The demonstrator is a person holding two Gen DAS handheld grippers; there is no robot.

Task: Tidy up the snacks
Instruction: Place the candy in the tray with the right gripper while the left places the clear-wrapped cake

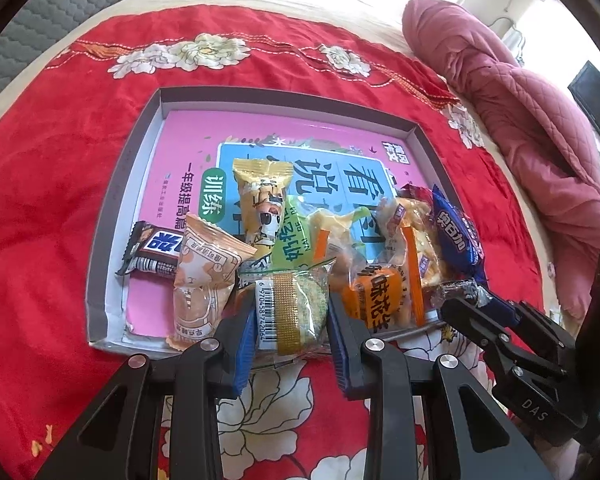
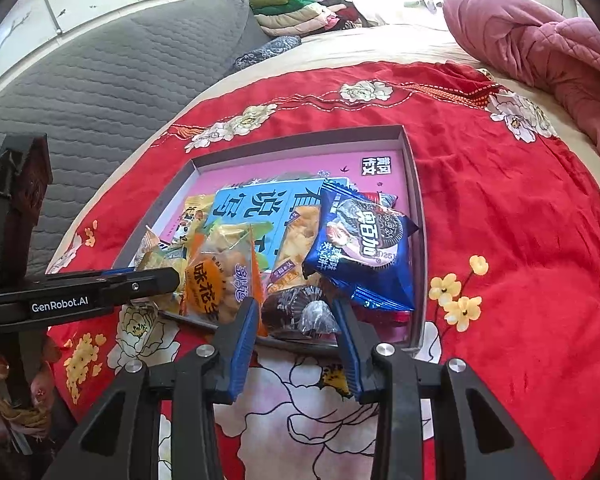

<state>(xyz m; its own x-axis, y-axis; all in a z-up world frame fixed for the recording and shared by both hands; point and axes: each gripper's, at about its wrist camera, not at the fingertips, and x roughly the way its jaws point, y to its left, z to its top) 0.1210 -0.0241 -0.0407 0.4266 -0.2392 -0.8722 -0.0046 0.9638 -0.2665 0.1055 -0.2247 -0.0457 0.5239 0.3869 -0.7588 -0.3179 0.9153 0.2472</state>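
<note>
Looking along your left gripper (image 1: 290,316), you've got the fingers set narrow around a clear-wrapped green cake packet (image 1: 290,312) at the tray's near edge (image 1: 100,336), blue pads against its sides, so it reads as held. Its long axis runs away from you, barcode end nearest. Most of the snacks already sit in the tray, bunched at the near end: chocolate bar (image 1: 152,254), peach packet (image 1: 202,284), orange peanut bag (image 1: 374,300). Nothing's lined up yet, so I'd say sorting is barely begun.

Switching to the right wrist view, your right gripper (image 2: 296,316) brackets a dark foil-wrapped sweet (image 2: 296,312) on the near rim, fingers narrow and touching it by the look of it. It lies crosswise between the pads, twisted end pointing right. A blue cookie packet (image 2: 364,248) leans just beyond, tipped up toward you.
</note>
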